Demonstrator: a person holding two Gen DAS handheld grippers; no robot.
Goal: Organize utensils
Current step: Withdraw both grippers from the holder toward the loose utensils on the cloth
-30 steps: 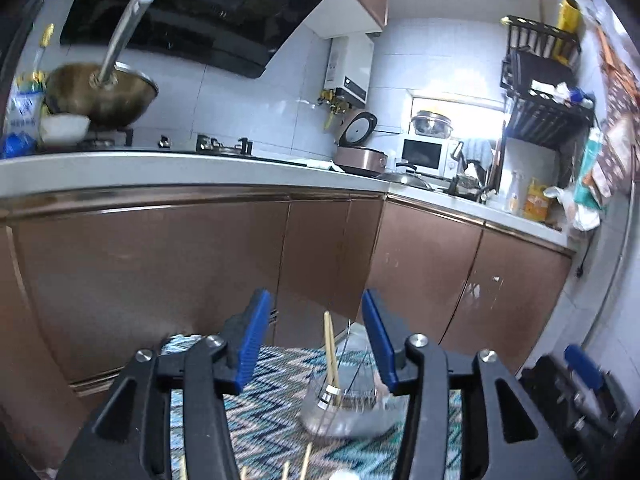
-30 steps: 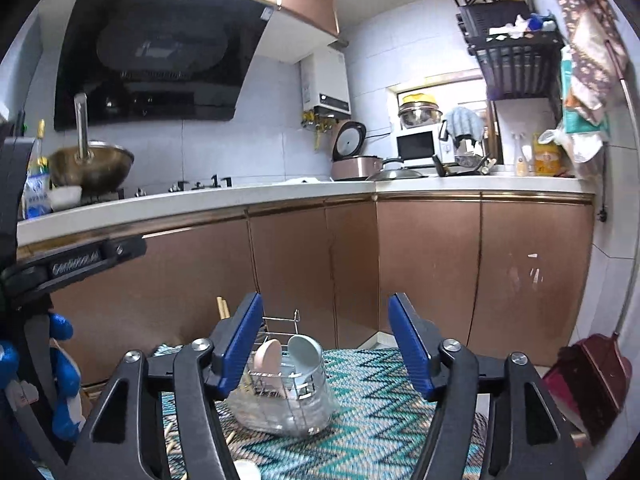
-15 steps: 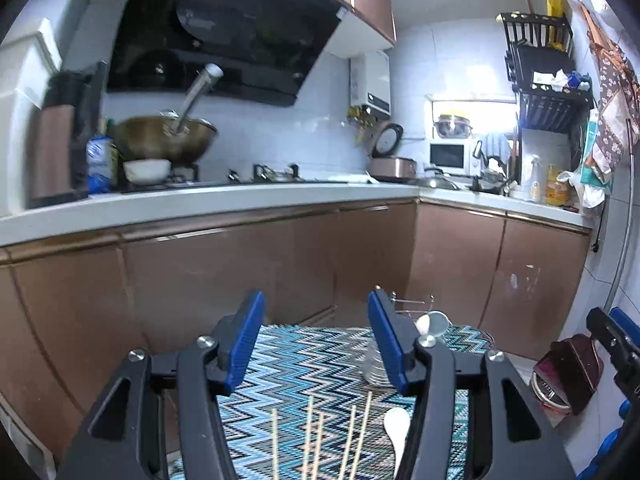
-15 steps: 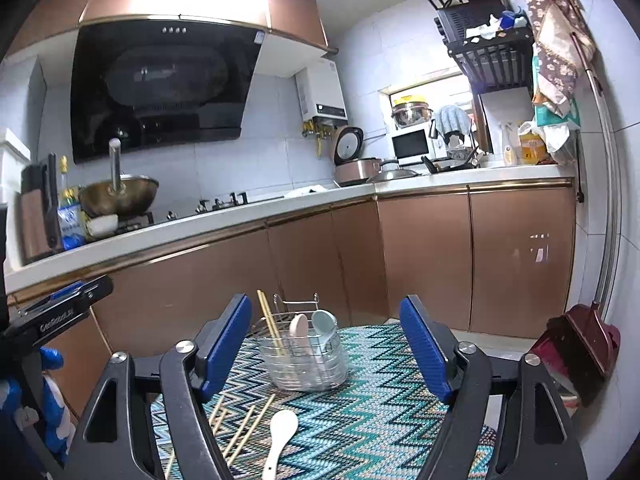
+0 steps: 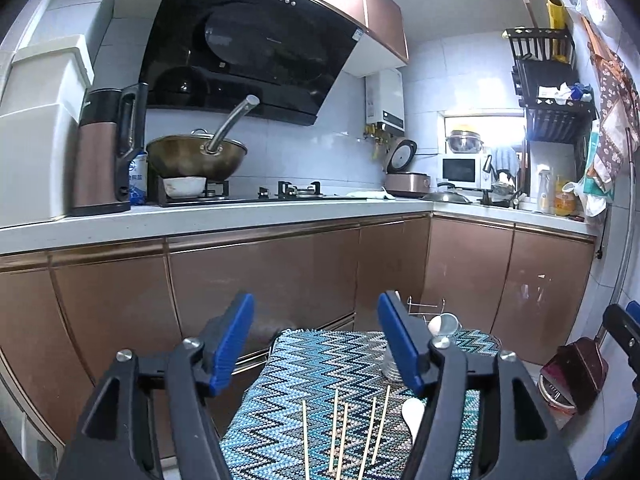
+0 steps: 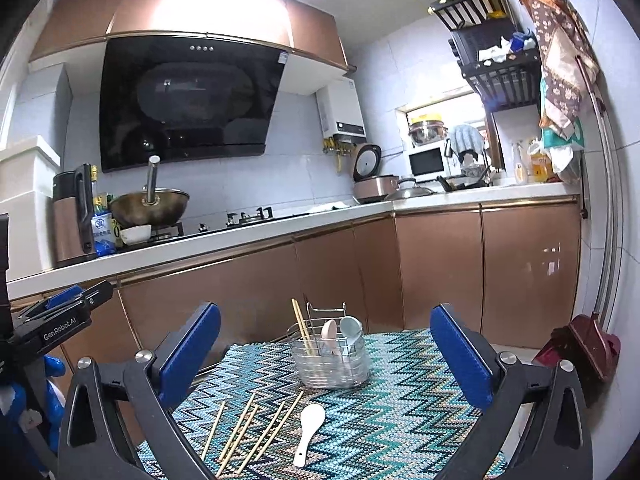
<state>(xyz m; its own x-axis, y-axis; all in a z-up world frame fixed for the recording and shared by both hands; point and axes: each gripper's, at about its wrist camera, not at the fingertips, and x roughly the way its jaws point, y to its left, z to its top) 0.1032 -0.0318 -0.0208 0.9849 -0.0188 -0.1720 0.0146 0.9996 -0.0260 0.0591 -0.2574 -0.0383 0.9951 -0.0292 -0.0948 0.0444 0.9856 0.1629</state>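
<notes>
Both grippers are hanging above the near edge of the zigzag mat [image 6: 400, 408], the left gripper [image 5: 316, 340] and right gripper [image 6: 326, 354] each opening their jaws with nothing between them. Loose chopsticks [image 6: 256, 432] and a white spoon [image 6: 308, 428] are lying on the mat in front of the wire holder [image 6: 334, 364], which is already standing with chopsticks and two spoons in it. The next pick is probably going best if one gripper is lowering over a single utensil across its length and pinching mid-shaft, while keeping clear of its neighbours.
</notes>
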